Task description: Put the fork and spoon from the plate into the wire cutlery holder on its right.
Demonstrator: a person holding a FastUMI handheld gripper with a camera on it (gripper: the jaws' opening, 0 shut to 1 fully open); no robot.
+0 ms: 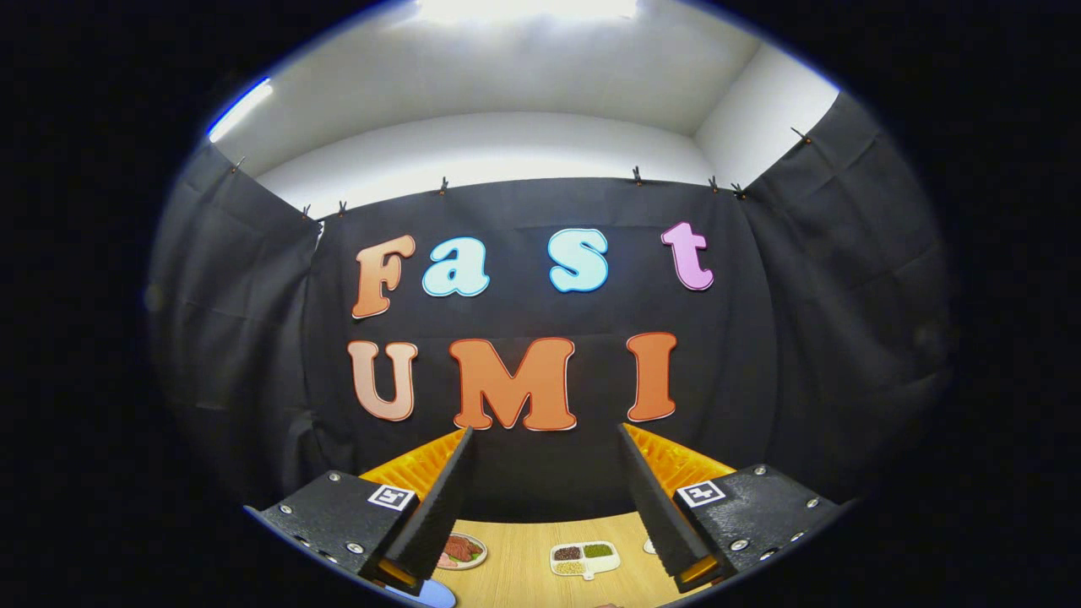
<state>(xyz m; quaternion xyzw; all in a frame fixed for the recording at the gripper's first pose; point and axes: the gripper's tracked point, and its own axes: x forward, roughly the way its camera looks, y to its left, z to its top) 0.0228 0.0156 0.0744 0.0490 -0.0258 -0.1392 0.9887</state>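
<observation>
My gripper (545, 439) is held high and level, facing the booth's back wall, with its two fingers spread wide apart and nothing between them. Far below the fingers lies a strip of wooden table (524, 574). A small patch of a blue plate (426, 593) peeks out under the left finger. I see no fork, spoon or wire holder from this angle.
On the table beyond the fingers sit a small round dish with reddish food (460, 551) and a white divided tray with dark, green and yellow fillings (584, 558). A bit of another white item (649, 547) shows by the right finger. Black cloth walls close in all round.
</observation>
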